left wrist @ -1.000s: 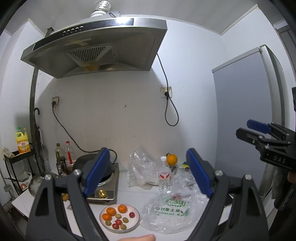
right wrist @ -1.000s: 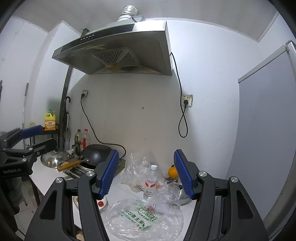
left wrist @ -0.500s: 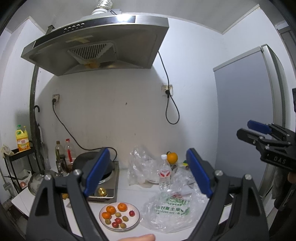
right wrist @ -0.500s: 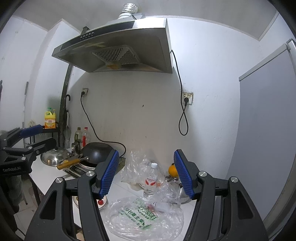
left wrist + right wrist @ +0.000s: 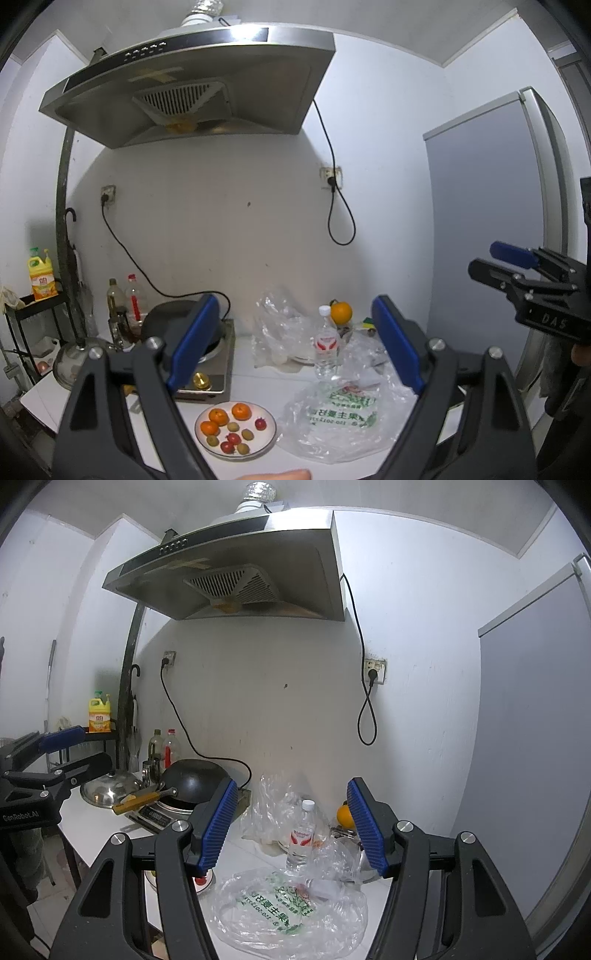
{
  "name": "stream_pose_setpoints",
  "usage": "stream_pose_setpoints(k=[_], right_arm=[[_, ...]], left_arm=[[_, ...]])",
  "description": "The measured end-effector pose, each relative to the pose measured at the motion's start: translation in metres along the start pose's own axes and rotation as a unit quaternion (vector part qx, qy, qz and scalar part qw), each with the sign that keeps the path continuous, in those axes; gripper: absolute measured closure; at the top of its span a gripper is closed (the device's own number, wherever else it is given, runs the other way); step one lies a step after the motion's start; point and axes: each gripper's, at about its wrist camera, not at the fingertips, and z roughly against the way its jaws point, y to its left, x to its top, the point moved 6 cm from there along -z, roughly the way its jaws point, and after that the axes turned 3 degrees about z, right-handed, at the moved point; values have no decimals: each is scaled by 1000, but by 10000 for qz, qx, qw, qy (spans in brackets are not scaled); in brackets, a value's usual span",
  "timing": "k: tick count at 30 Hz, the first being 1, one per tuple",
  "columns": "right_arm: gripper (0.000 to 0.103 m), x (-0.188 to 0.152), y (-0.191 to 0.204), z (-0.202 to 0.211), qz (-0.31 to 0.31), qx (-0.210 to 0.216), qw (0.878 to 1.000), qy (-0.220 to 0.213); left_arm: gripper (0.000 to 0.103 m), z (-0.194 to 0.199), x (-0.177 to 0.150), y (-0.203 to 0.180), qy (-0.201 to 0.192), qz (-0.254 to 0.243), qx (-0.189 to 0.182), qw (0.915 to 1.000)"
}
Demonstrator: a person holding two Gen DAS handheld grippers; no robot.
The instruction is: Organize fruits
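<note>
Both my left claw [image 5: 295,347] and right claw [image 5: 291,823] hang open and empty above the counter; the fruits [image 5: 232,428] sit on the near-left plate [image 5: 271,437], where a clumsy reach could roll them off or snag the plastic bag [image 5: 343,410] just right.

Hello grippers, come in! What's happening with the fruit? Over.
Left gripper open, empty. Right gripper open, empty. Fruit on plate, untouched. Plastic bag beside it.
</note>
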Motion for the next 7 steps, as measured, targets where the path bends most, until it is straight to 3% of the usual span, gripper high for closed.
stream_pose_setpoints(k=[7], right_arm=[[38, 0, 0, -1, -3, 1, 10000, 5]], left_arm=[[17, -3, -3, -1, 1, -25, 9, 10000]])
